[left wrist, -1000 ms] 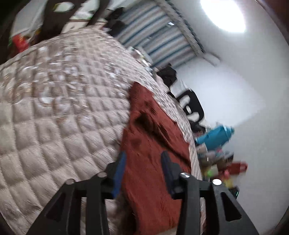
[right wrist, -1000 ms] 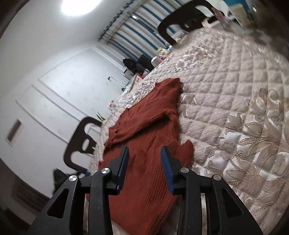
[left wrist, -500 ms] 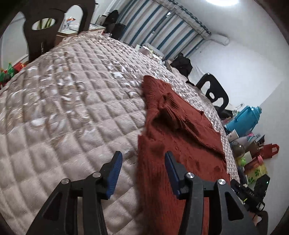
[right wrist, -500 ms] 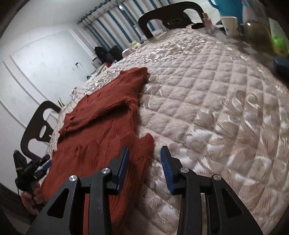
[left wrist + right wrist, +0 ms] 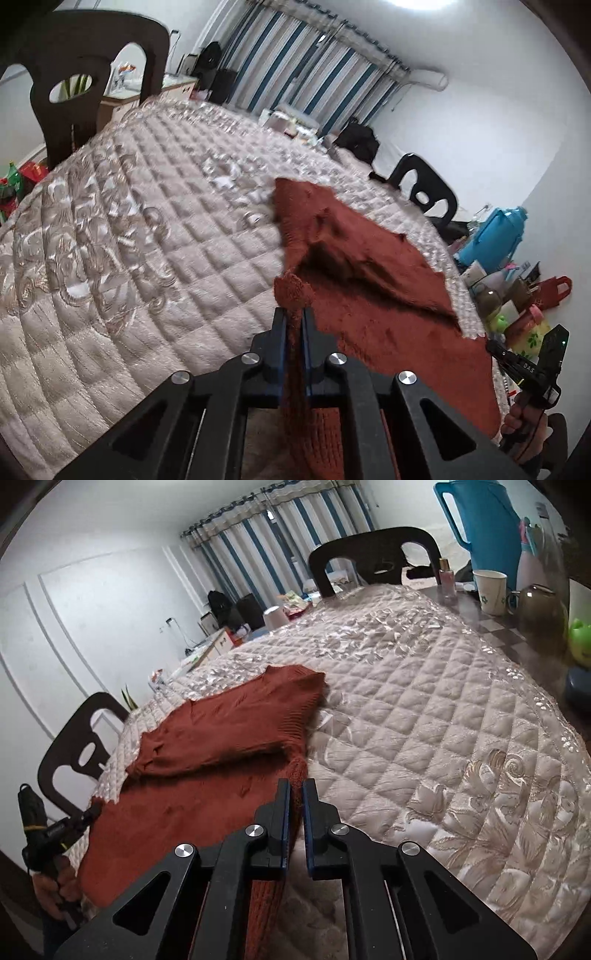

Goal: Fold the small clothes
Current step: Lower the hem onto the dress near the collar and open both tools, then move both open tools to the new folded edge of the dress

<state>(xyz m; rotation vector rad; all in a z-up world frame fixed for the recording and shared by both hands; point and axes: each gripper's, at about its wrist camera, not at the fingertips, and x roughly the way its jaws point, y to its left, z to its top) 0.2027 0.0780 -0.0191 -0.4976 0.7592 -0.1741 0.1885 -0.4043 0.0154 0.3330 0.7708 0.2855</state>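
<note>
Rust-red knit sweater (image 5: 369, 295), partly folded on quilted cover (image 5: 147, 240), edges pinched in both closed claws (image 5: 293, 321) (image 5: 296, 794).

- One rust-red sweater (image 5: 373, 295), centre right of the left wrist view.
- Two grippers: left gripper (image 5: 293, 321), right gripper (image 5: 296, 794).
- Two dark chairs (image 5: 373, 554) (image 5: 77, 746) in the right wrist view.
- One blue jug (image 5: 480, 524), upper right.
- One paper cup (image 5: 493, 590).
</note>
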